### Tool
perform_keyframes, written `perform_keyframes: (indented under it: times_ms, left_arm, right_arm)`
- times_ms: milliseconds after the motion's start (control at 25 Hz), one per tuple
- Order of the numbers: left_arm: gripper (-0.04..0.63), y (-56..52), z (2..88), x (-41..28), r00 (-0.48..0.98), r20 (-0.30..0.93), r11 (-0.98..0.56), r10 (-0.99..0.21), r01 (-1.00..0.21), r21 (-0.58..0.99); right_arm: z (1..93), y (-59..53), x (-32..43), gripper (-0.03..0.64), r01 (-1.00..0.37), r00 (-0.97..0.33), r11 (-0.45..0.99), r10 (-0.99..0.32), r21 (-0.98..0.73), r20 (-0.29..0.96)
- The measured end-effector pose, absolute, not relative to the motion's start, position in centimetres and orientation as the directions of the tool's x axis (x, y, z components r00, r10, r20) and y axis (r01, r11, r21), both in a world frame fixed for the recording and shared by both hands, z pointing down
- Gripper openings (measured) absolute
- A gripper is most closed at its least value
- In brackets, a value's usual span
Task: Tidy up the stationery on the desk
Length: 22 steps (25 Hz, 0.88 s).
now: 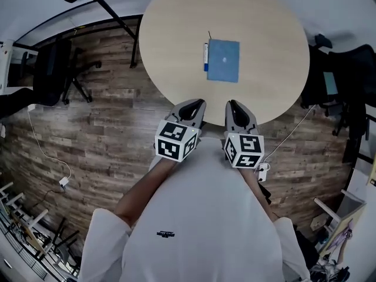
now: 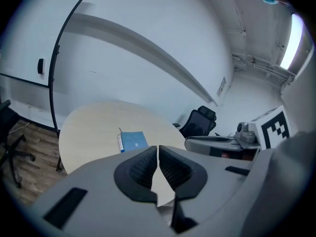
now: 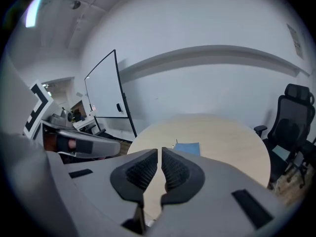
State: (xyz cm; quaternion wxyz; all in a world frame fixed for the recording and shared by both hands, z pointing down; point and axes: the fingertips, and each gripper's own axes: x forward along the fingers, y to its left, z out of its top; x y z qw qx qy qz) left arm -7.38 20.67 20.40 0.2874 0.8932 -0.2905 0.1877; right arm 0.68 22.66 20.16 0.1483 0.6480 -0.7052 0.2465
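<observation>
A blue notebook [image 1: 224, 60] lies flat near the middle of the round pale wooden table [image 1: 176, 28]. A white marker with a blue end [image 1: 206, 56] lies along the notebook's left edge. A thin dark stick shows just beyond them; I cannot tell what it is. My left gripper [image 1: 194, 103] and right gripper [image 1: 235, 104] hover side by side at the table's near edge, well short of the notebook. Both are shut with nothing between the jaws. From the left gripper [image 2: 158, 149] the notebook [image 2: 134, 140] and marker [image 2: 119, 143] lie ahead. Past the right gripper [image 3: 161, 152] the notebook [image 3: 187, 148] shows too.
Black office chairs stand left [image 1: 56, 69] and right [image 1: 346, 93] of the table. A whiteboard on a black stand [image 3: 106, 93] is by the wall. A white cable [image 1: 47, 151] trails over the wooden floor on the left.
</observation>
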Motion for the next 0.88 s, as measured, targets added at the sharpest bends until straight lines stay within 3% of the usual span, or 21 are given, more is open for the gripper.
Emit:
perform_keyframes:
  times_ms: [520, 880]
  left_arm:
    - [0.029, 25.0, 19.2, -8.6, 0.756, 0.490, -0.751, -0.434, -0.604, 0.266]
    - [0.026, 24.4, 18.9, -9.4, 0.759, 0.475, -0.734, -0.445, -0.613, 0.292]
  right_arm:
    - [19.5, 26.7, -1.1, 0.051, -0.980, -0.067, -0.035, -0.864, -0.193, 0.499]
    - [18.7, 26.5, -1.7, 0.051, -0.984, -0.068, -0.026, -0.861, -0.177, 0.505]
